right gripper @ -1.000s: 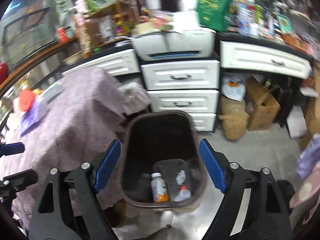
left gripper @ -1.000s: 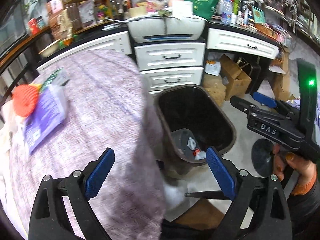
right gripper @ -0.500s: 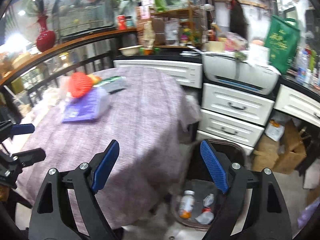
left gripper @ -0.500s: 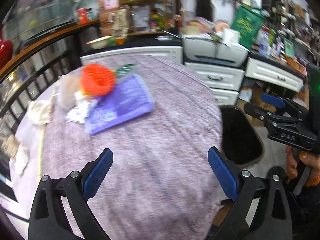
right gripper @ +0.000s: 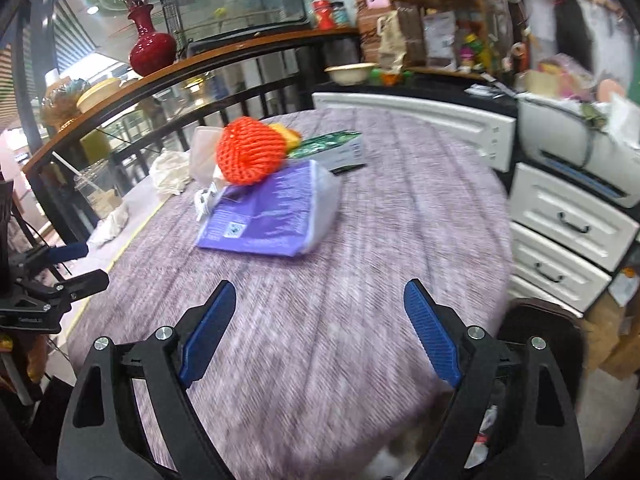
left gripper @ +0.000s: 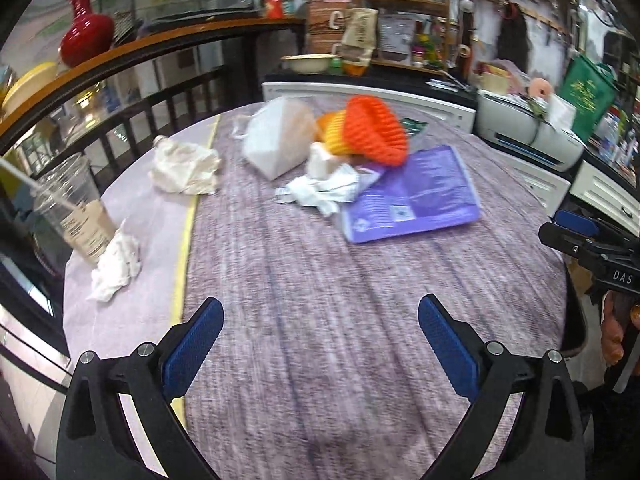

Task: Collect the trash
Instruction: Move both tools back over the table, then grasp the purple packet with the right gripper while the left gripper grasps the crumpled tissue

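Trash pile (left gripper: pixel 352 168) on the purple tablecloth (left gripper: pixel 340 320), well ahead of the left gripper (left gripper: pixel 320 344) and right gripper (right gripper: pixel 316 328), both spread wide, nothing between their jaws, bin (right gripper: pixel 540 328) beside the table.

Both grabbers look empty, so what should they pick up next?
Probably reach the left gripper forward to the crumpled white wrapper beside the purple packet. Both grippers are open and hold nothing, and that wrapper is loose trash lying on the table.
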